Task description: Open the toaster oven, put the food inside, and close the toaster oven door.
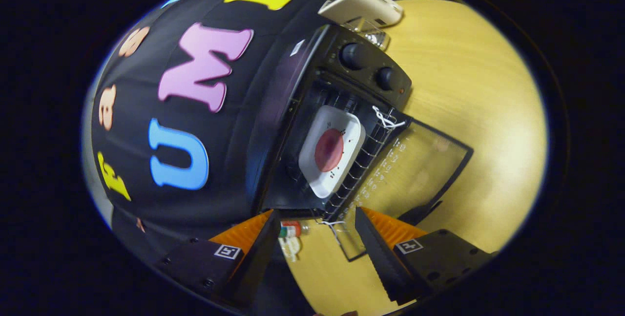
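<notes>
Fingers of the gripper (315, 238) spread apart, holding nothing. Just ahead, toaster oven (312, 125) open, glass door (415, 169) dropped flat over the table (478, 111). White plate (332, 157) with round red food (328, 150) sitting on the wire rack (364, 159) inside. Door probably stiff and smooth, maybe slippery; best lifted by its far edge.

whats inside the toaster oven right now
A white plate with a round red food sits on the wire rack, door open. Under the plate is hidden. The gripper is open.
</notes>
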